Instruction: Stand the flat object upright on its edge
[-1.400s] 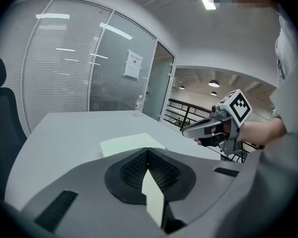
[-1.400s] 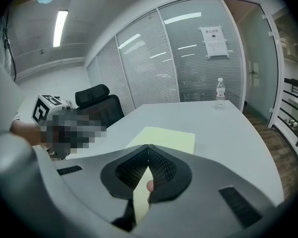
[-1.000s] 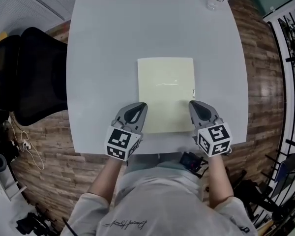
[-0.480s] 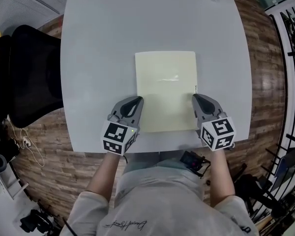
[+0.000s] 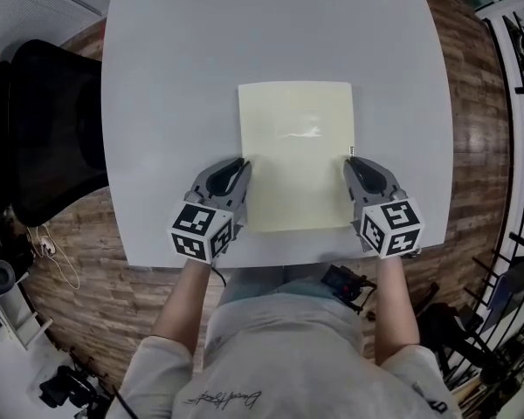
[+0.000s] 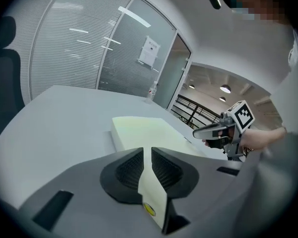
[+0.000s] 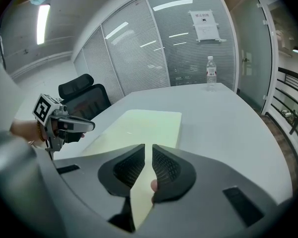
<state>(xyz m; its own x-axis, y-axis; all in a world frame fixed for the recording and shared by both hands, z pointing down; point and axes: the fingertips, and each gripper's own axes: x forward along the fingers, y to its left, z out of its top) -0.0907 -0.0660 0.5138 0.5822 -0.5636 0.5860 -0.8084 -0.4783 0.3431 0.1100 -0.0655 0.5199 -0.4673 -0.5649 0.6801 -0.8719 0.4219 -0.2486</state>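
- The pale yellow board [image 5: 297,151] lies flat in the middle of the tabletop [image 5: 175,68]. No edge is raised, so all of the standing-up is left to do.
- The left gripper [image 5: 241,164] and right gripper [image 5: 349,164] flank its near side edges. Their jaws are narrowly apart and opening, with nothing clamped.

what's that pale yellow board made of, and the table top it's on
The board looks like foam or a soft plastic slab, I can't tell which: pale yellow, plain, with a thick square edge and a faint glossy streak on top. The table looks like laminate or painted wood: even light grey, smooth, matte.
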